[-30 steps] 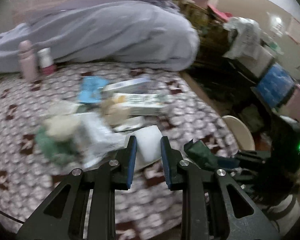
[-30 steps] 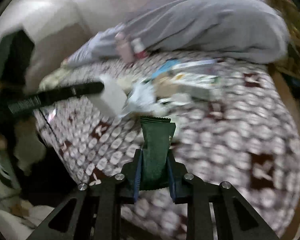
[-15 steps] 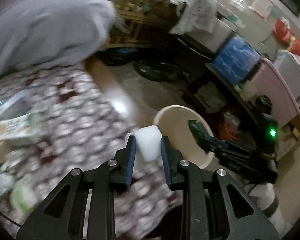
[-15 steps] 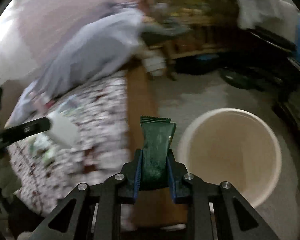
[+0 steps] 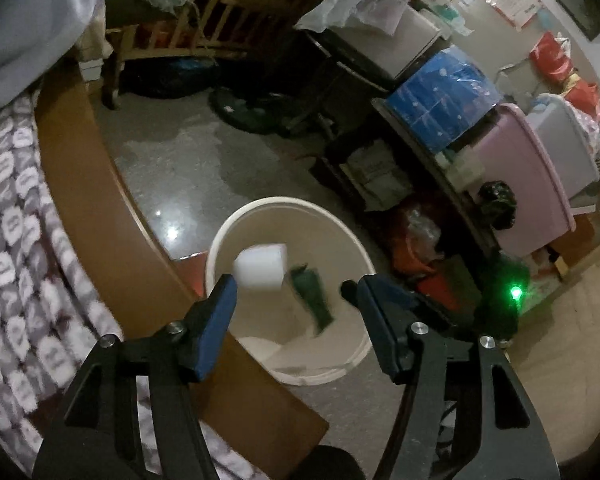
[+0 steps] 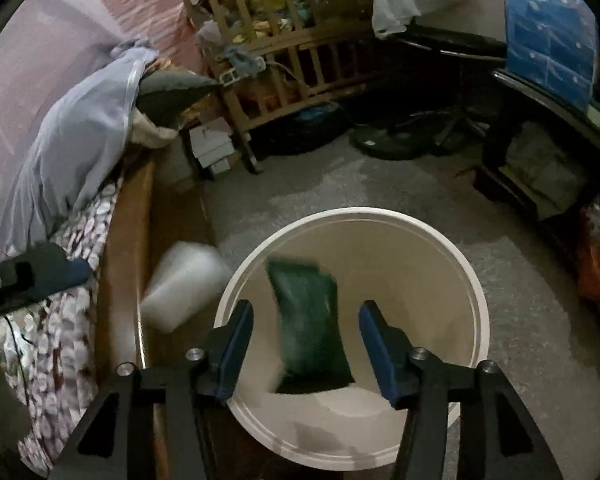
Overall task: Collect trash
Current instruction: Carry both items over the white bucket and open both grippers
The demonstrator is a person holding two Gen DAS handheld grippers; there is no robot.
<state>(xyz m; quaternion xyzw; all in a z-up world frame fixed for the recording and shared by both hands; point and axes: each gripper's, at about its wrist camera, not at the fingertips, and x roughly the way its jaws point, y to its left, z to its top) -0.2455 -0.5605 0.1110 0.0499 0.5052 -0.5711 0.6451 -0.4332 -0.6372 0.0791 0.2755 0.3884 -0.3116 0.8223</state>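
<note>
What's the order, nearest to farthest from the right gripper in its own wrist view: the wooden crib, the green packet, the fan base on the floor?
1. Green packet: between the opening jaws of the right gripper, untouched, over the white bucket.
2. Fan base: on the floor beyond the bucket.
3. Wooden crib: farthest, at the back.
</note>
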